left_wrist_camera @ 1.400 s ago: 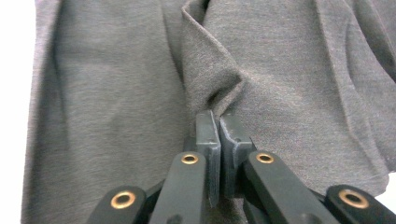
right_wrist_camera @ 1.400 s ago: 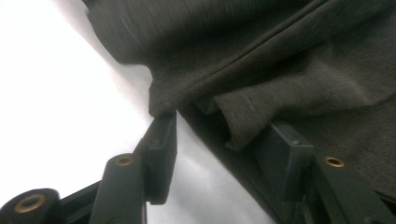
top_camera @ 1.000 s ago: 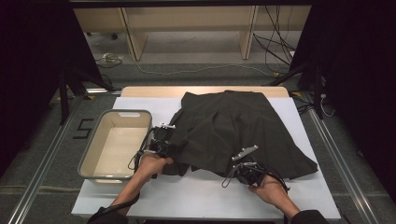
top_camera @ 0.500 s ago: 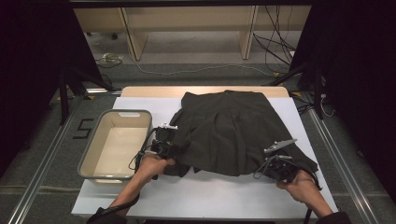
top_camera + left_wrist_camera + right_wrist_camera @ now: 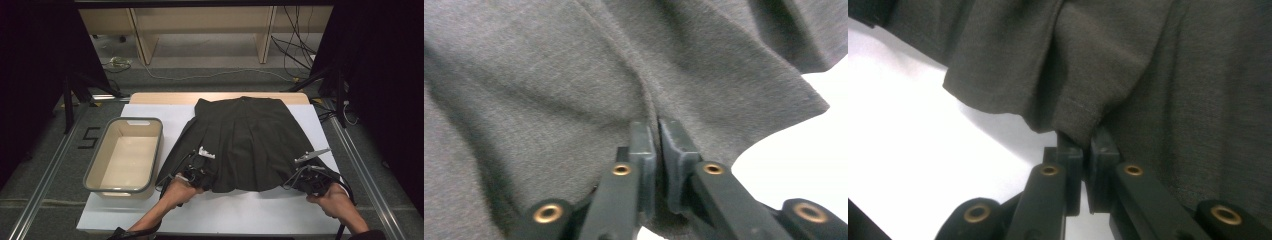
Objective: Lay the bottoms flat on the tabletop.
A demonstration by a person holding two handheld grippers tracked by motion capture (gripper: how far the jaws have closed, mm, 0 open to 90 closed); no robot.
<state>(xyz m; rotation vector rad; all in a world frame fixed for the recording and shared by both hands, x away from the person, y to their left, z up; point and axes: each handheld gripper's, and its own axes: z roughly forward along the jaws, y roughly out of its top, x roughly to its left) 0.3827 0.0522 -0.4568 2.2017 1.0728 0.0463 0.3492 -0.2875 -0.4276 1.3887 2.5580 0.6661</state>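
Spreading across the white table cover (image 5: 250, 212), the dark pleated skirt (image 5: 245, 142) lies flat with its waistband at twelve o'clock and its flared hem at six, nearest the person, so its long line runs straight away from both hands. Farthest left, at about nine o'clock from the skirt and clear of it, sits a beige tub (image 5: 125, 155), empty, its near wall just beside the left forearm. The left gripper (image 5: 196, 172) holds the hem's left corner: in the left gripper view the two black jaws stand nearly together with a thin fold of cloth caught between the pads (image 5: 644, 145); they have just been easing apart a little, though the fabric looks pinched yet. Moving right, the middle of the hem rests smooth on the cover with nothing on top of it. The right gripper (image 5: 312, 180) has the hem's right corner, its jaws narrow and closed on a bunched fold, as the right gripper view shows plainly (image 5: 1083, 155). Each hand is equally near its own corner, the cloth lying at twelve o'clock from both sets of jaws. Nothing stands in the way of a fold toward the waistband, I'd judge; the tub is the only neighbour to mind on the left.
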